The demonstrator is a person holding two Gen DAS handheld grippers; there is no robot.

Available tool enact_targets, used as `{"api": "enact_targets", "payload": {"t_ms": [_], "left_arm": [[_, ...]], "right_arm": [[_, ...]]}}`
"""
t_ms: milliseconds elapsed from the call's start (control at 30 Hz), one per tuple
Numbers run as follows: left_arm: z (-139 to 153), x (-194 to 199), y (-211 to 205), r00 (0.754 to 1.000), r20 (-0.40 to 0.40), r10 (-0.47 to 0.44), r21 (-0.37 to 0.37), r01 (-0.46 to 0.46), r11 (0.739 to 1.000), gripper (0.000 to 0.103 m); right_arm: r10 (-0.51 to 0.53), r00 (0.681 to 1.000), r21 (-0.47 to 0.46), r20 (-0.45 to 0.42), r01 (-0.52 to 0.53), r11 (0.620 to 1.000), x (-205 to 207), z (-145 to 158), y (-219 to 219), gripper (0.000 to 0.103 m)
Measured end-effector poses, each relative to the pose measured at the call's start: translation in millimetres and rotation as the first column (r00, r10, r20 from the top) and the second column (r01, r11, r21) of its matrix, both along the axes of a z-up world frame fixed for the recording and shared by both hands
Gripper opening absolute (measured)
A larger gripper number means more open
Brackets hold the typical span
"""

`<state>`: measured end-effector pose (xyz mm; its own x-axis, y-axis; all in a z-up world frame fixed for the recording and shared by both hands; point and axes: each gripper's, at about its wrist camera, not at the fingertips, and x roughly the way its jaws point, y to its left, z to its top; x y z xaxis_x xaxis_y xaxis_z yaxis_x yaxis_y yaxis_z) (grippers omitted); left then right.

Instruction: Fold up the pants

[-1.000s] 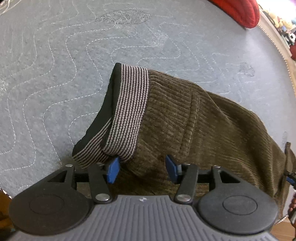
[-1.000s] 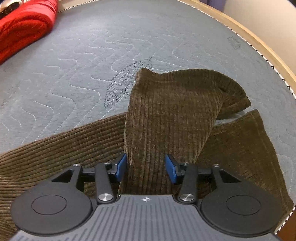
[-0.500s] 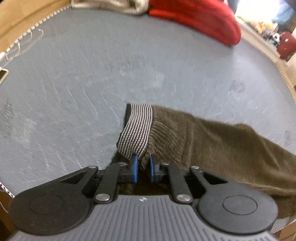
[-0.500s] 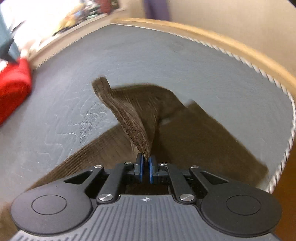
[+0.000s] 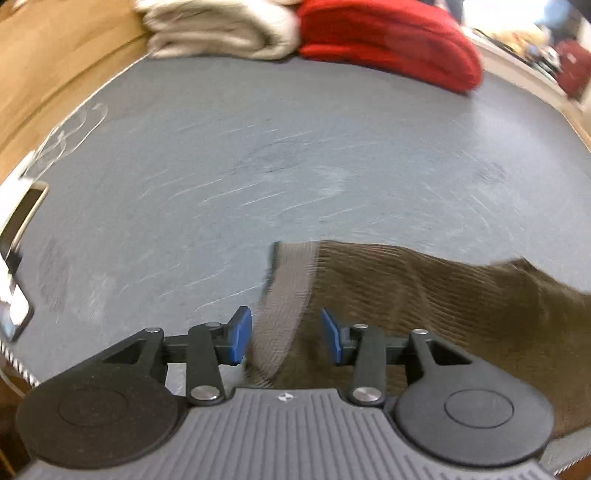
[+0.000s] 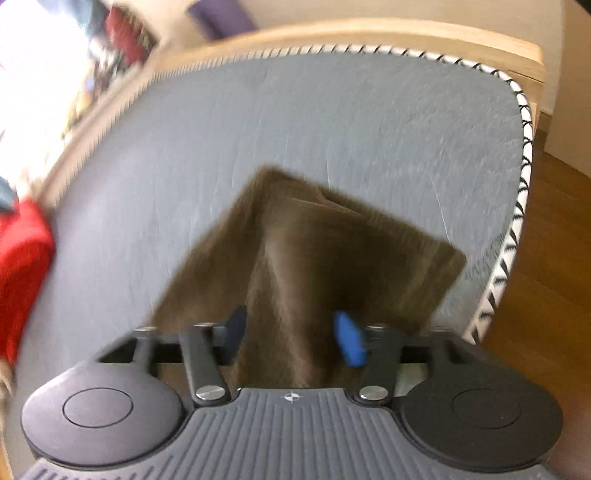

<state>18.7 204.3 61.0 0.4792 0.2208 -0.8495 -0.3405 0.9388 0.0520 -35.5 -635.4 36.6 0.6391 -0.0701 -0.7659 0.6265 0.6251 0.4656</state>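
Brown corduroy pants (image 5: 424, 295) lie on the grey quilted mattress (image 5: 258, 166). Their striped grey waistband (image 5: 288, 295) runs between the blue pads of my left gripper (image 5: 286, 336), which is open around it. In the right wrist view the leg end of the pants (image 6: 314, 258) lies near the mattress corner, and a raised fold of it sits between the pads of my right gripper (image 6: 291, 338), which is open. Both views are motion-blurred.
A red folded garment (image 5: 391, 40) and a beige one (image 5: 221, 29) lie at the far side of the mattress. A phone (image 5: 18, 236) lies at the left edge. The mattress edge (image 6: 517, 206) and wooden floor (image 6: 546, 295) are close on the right.
Both grippers were open a second ago, shut on the pants half a second ago, and have now opened again. The cloth has been let go; both cameras have tilted up and drawn back.
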Motion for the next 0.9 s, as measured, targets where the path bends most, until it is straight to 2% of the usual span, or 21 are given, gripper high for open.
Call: {"api": "enact_targets", "payload": {"t_ms": [100, 167, 267, 367, 433, 567, 633, 733, 867, 900], "left_arm": [[-6.3, 11.9, -20.3, 0.999, -0.024, -0.045, -0.022, 0.044, 0.999, 0.046], [-8.9, 18.9, -31.9, 0.996, -0.036, -0.080, -0.022, 0.079, 0.997, 0.046], [-11.3, 26.4, -45.2, 0.991, -0.038, -0.131, -0.002, 0.131, 0.991, 0.046], [-17.2, 29.7, -61.6, 0.979, -0.052, -0.196, -0.011, 0.195, 0.981, 0.046], [-21.5, 38.1, -71.7, 0.967, -0.062, -0.245, -0.023, 0.244, 0.969, 0.046], [-28.8, 42.5, -96.4, 0.946, -0.080, -0.313, -0.023, 0.312, 0.950, 0.047], [-31.3, 42.0, -105.1, 0.937, -0.083, -0.339, -0.023, 0.338, 0.941, 0.047], [-34.0, 42.7, -117.0, 0.923, -0.089, -0.375, -0.024, 0.374, 0.927, 0.047], [-38.9, 43.5, -124.4, 0.904, -0.100, -0.415, -0.061, 0.410, 0.910, 0.048], [-41.0, 43.3, -125.9, 0.900, -0.107, -0.423, -0.079, 0.417, 0.906, 0.054]], "right_arm": [[-0.057, 0.998, 0.008, -0.017, 0.057, 0.998, 6.2, -5.3, -9.5, 0.064], [-0.107, 0.992, 0.008, -0.074, 0.108, 0.994, 8.2, -15.8, -18.6, 0.063], [-0.206, 0.961, 0.011, -0.183, 0.212, 0.977, 1.3, -34.4, -34.9, 0.063], [-0.252, 0.948, 0.022, -0.196, 0.262, 0.965, -4.0, -42.5, -45.8, 0.061], [-0.233, 0.955, 0.015, -0.183, 0.240, 0.971, -3.0, -43.0, -49.5, 0.049], [-0.184, 0.971, -0.024, -0.151, 0.182, 0.983, -3.1, -41.8, -54.0, 0.011], [-0.164, 0.979, -0.063, -0.122, 0.157, 0.986, -2.8, -35.6, -53.6, 0.010], [-0.205, 0.973, -0.086, -0.102, 0.197, 0.977, -15.7, -25.7, -55.1, 0.009], [-0.262, 0.950, -0.016, -0.170, 0.263, 0.965, -30.3, -41.3, -64.8, 0.009], [-0.269, 0.949, -0.005, -0.166, 0.272, 0.962, -32.0, -43.2, -66.8, 0.010]]}}
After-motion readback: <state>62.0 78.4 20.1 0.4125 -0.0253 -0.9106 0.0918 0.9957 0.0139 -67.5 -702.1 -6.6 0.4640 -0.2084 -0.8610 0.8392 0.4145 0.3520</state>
